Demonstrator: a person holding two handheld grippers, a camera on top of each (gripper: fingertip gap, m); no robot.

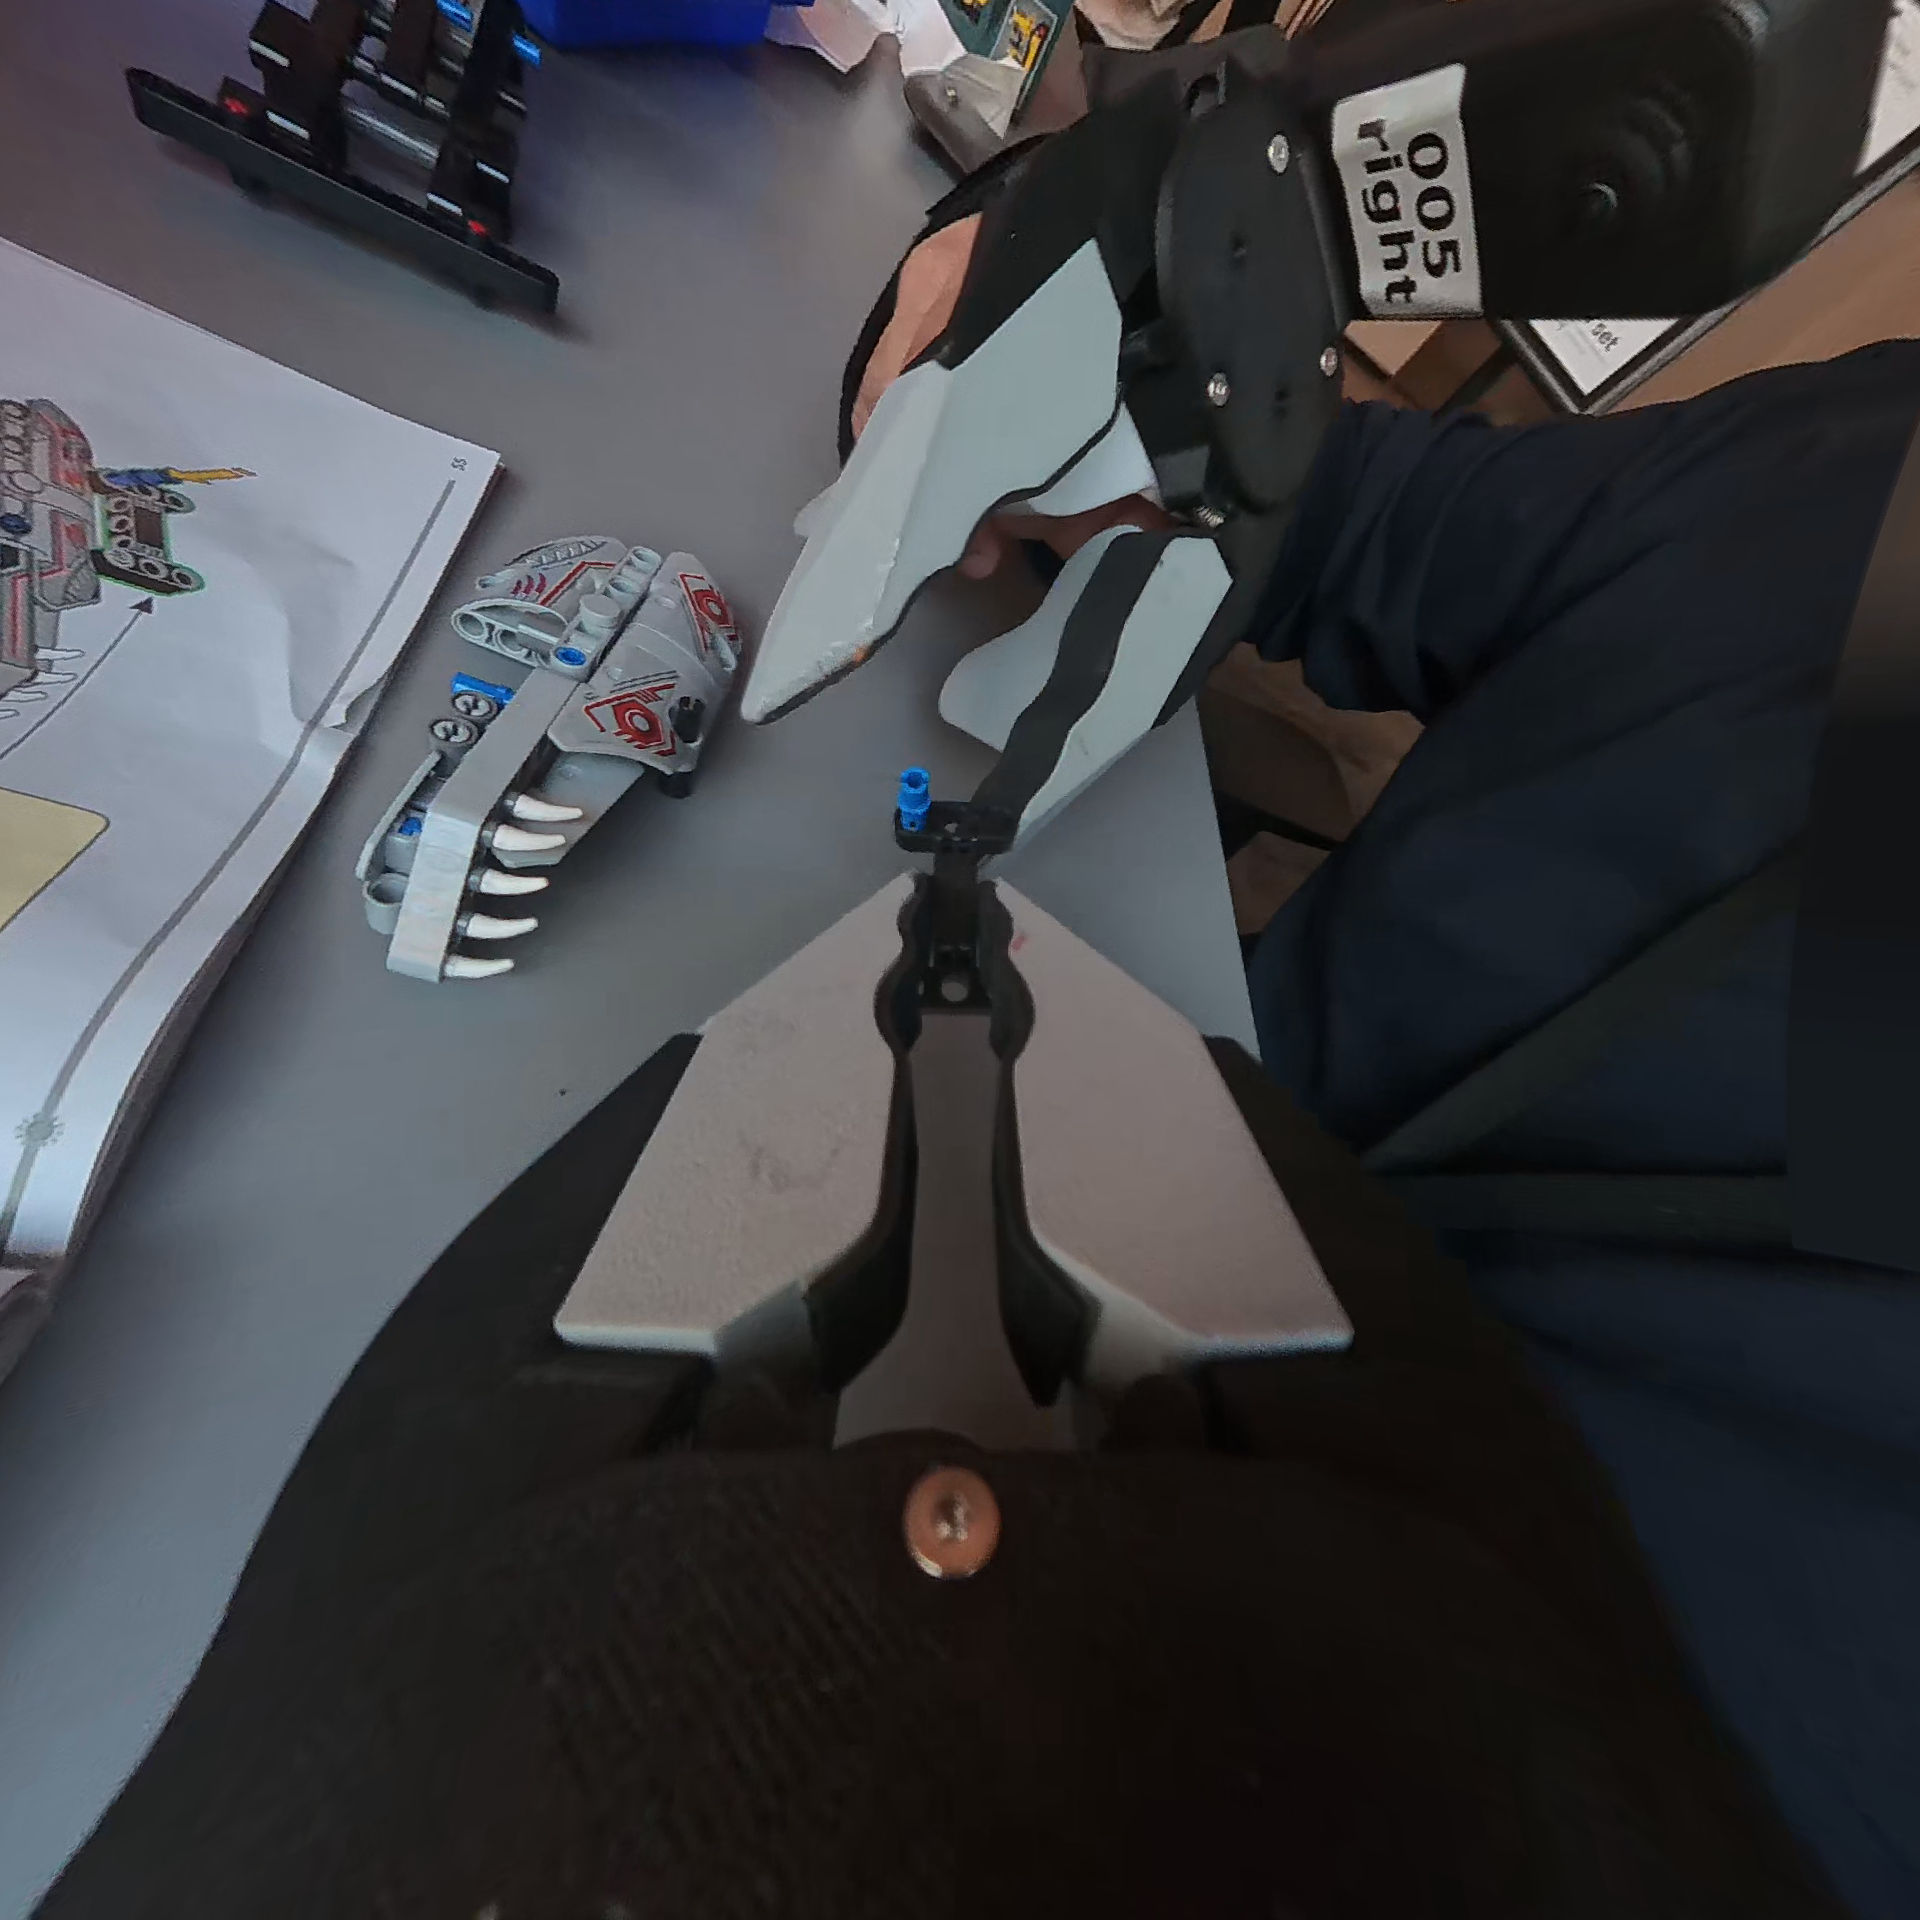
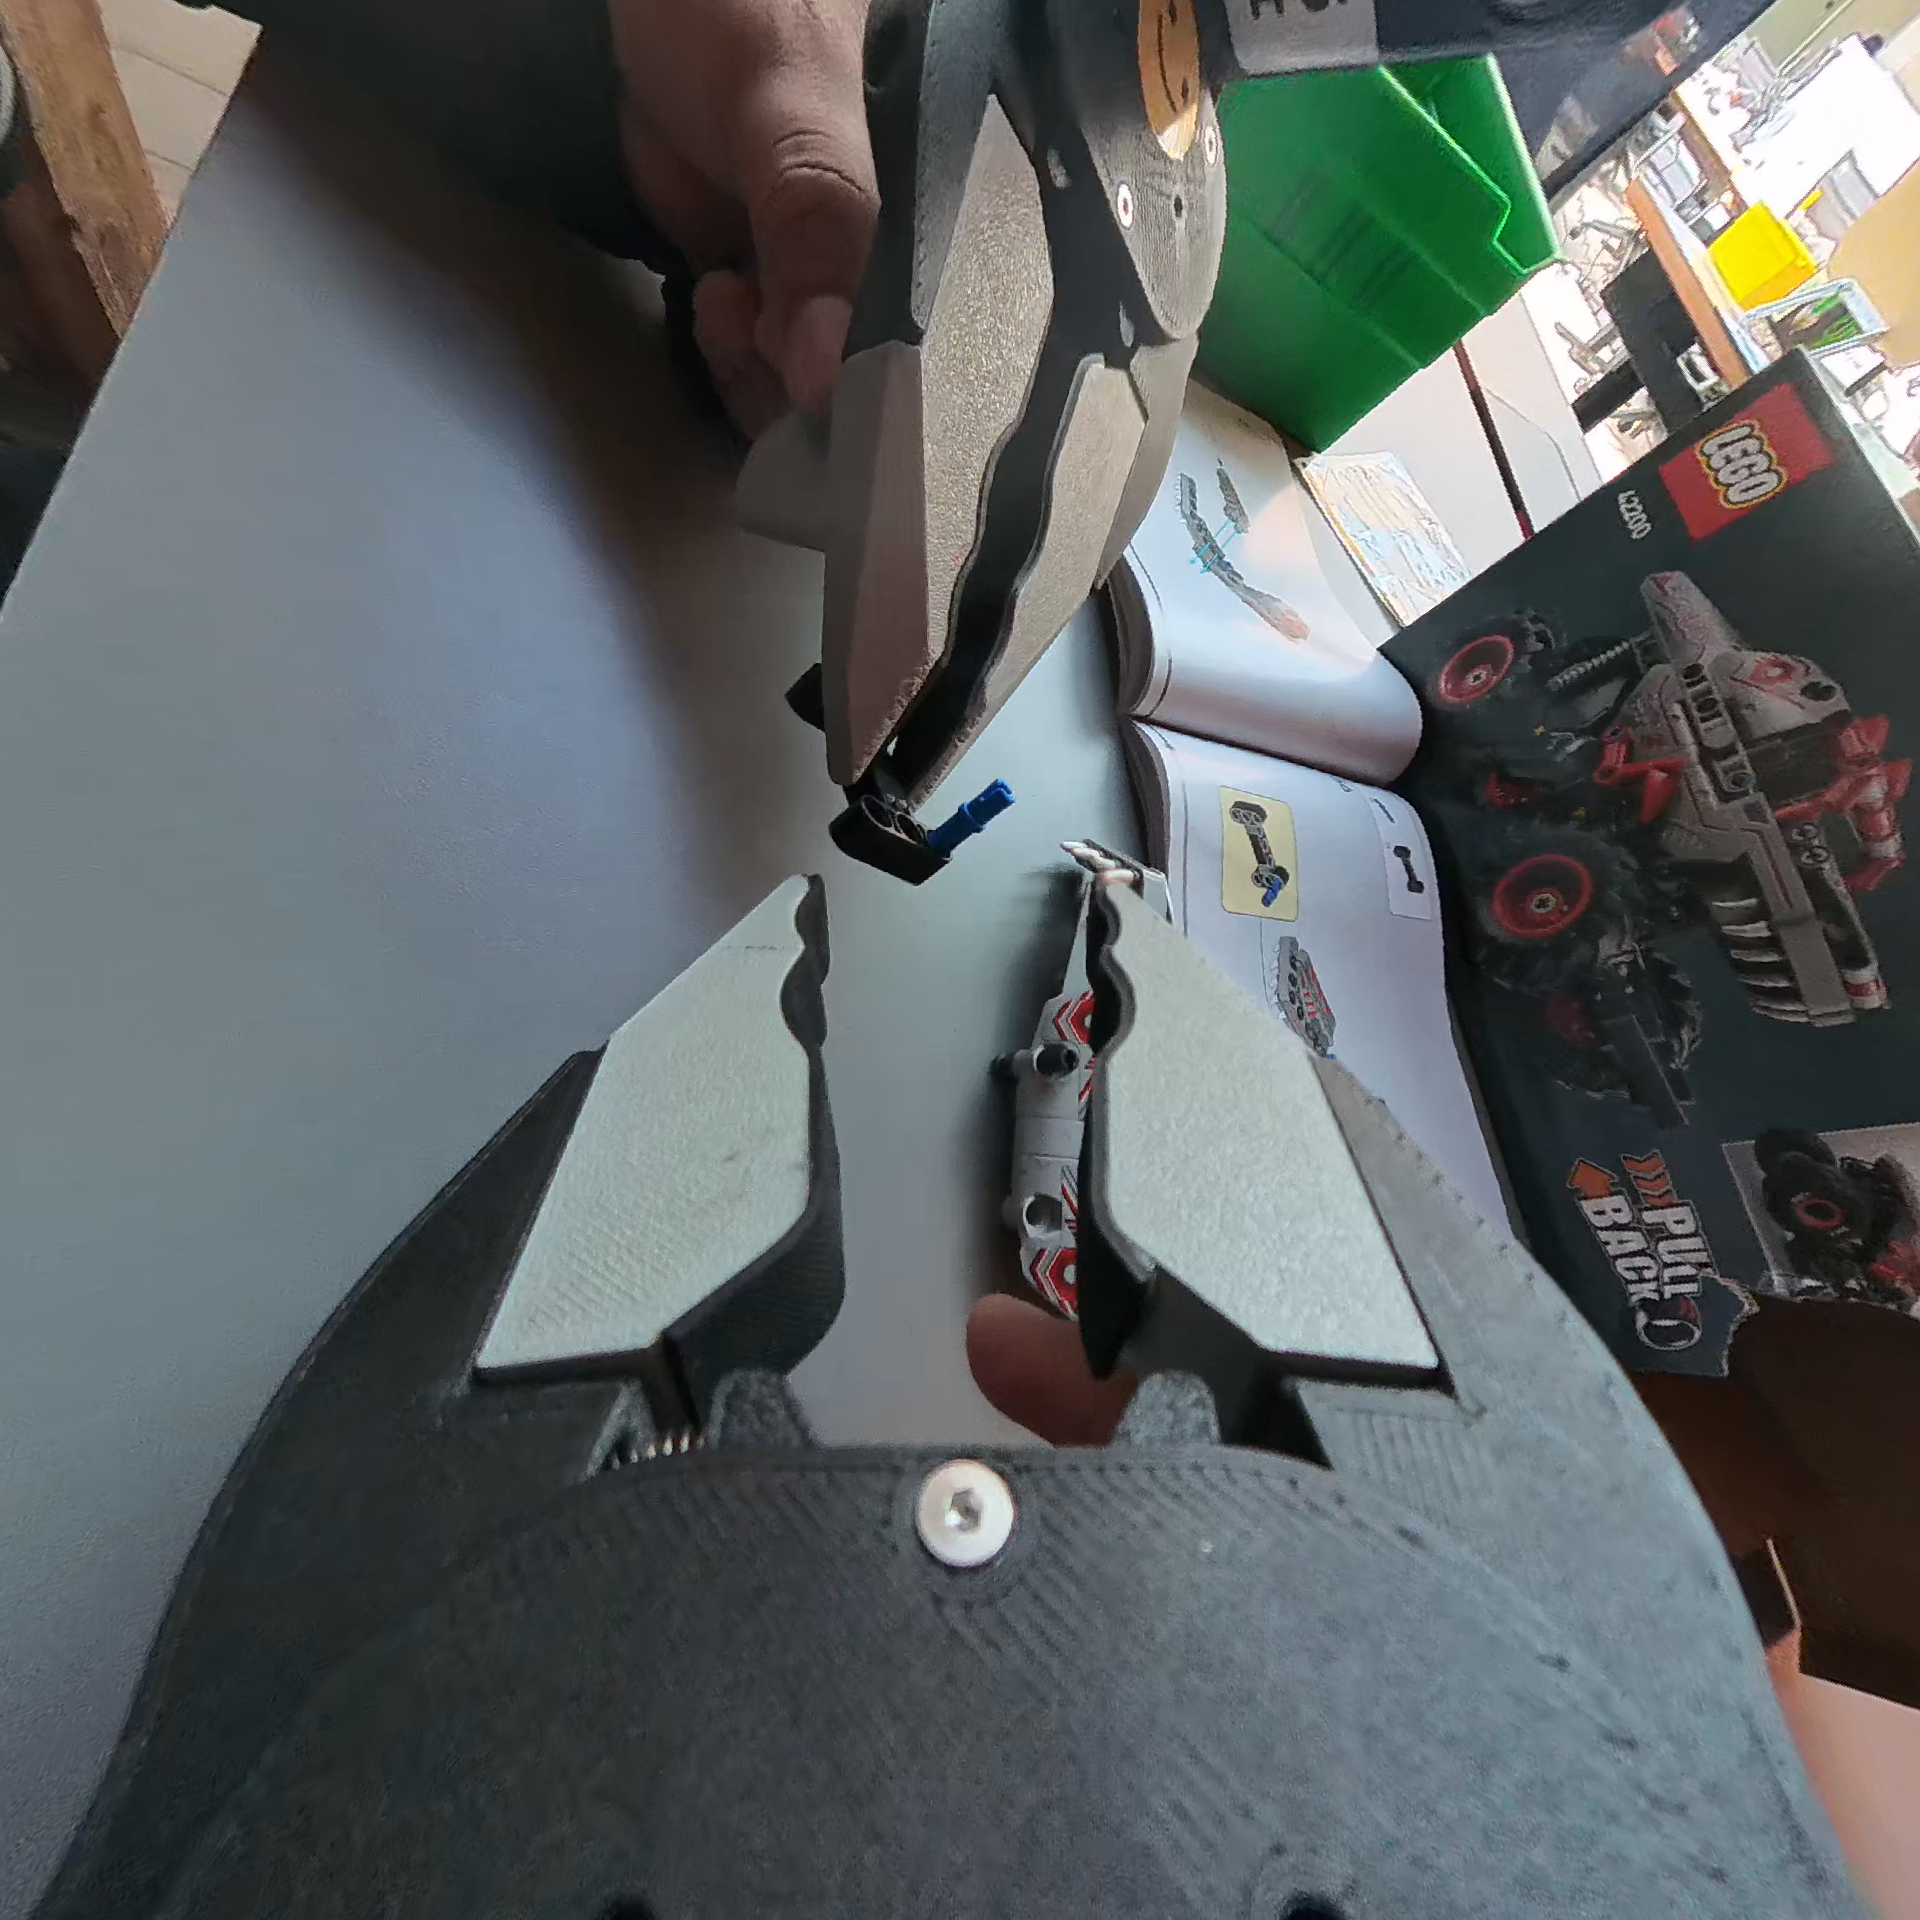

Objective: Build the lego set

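Left gripper (image 1: 951, 883) clamped on black beam (image 1: 951, 831) with blue pin (image 1: 912, 795) at its tips, right gripper (image 2: 956, 914) spread empty just ahead; probably mid pin-fitting, next needing alignment toward grey jaw assembly (image 1: 561, 748).

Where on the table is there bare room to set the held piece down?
Bare grey table lies on the side of the left gripper away from the booklet, out to the table's edge. A smaller patch sits between the grey toothed assembly and that gripper. It is crowded around the instruction booklet, set box and black frame.
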